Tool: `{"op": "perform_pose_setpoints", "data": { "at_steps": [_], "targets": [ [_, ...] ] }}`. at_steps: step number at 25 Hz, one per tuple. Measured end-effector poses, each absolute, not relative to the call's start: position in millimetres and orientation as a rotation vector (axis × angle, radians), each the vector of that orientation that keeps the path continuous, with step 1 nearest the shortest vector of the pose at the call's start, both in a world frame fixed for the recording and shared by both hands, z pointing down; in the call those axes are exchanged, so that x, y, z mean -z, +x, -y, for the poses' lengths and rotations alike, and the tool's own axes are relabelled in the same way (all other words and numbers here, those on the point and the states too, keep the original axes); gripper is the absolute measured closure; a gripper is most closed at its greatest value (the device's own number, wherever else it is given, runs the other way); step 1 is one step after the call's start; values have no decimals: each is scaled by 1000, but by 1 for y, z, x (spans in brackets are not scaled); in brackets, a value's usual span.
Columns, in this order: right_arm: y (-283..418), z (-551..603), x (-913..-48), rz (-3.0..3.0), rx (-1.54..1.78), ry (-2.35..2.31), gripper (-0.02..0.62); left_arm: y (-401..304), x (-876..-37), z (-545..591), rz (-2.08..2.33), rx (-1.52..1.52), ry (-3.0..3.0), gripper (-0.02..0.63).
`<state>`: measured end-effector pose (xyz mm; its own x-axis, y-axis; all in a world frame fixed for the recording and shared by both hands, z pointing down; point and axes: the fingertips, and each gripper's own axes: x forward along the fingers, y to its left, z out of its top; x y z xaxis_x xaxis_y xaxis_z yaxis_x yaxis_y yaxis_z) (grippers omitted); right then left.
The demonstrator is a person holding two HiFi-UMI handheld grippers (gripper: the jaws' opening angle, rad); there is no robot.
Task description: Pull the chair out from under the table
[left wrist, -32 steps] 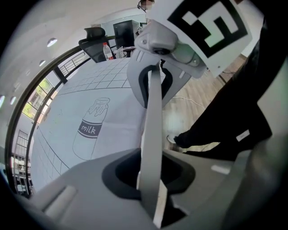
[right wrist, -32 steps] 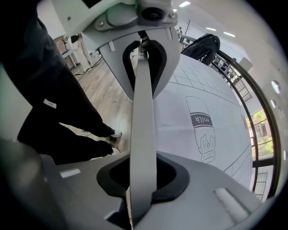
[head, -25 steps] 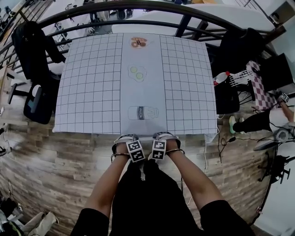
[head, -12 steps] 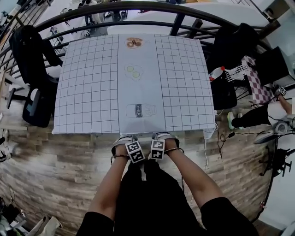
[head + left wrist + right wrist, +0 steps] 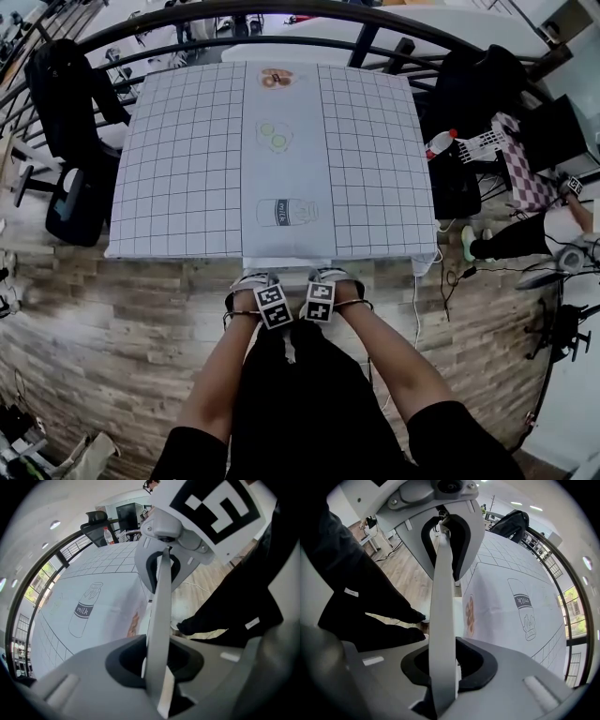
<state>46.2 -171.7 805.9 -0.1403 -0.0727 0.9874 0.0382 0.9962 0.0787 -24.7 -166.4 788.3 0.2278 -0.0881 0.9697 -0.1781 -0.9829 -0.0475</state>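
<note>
Only a thin grey-white top rail of the chair (image 5: 158,611) (image 5: 443,597) shows, as a pale strip (image 5: 287,263) just in front of the table's near edge; the rest is hidden under the checked tablecloth (image 5: 178,169). My left gripper (image 5: 253,280) (image 5: 157,665) is shut on that rail, which runs edge-on between its jaws. My right gripper (image 5: 332,277) (image 5: 445,665) is shut on the same rail a hand's width to the right. Each gripper shows in the other's view, the right gripper (image 5: 164,566) and the left gripper (image 5: 446,531), both clamped on the rail. Both point down.
The cloth bears drawings of a milk bottle (image 5: 286,212), eggs and doughnuts. A black office chair (image 5: 70,112) stands left of the table, another black chair (image 5: 478,89) and a bottle (image 5: 441,143) to the right. A person's legs (image 5: 511,246) and cables lie at the right. Dark railing curves behind.
Both grippers have drawn back towards me with the rail between their jaws. The gap between them and the table's near edge has grown, and a pale strip of the chair now shows there.
</note>
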Motion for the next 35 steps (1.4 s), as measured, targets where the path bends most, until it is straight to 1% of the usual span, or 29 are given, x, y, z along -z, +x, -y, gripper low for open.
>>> {"op": "perform_pose_setpoints", "data": {
  "at_steps": [20,25,35],
  "targets": [
    [49,94,-829,1693,100,58,523,-23,-811,89,268,-1891,2428,512],
    [51,88,-813,1686,41,39,522,-21,-795,83,211,-1872,2406,512],
    [50,59,-812,1665,5,50,523,-22,-793,56,180,-1866,2417,512]
  ]
}}
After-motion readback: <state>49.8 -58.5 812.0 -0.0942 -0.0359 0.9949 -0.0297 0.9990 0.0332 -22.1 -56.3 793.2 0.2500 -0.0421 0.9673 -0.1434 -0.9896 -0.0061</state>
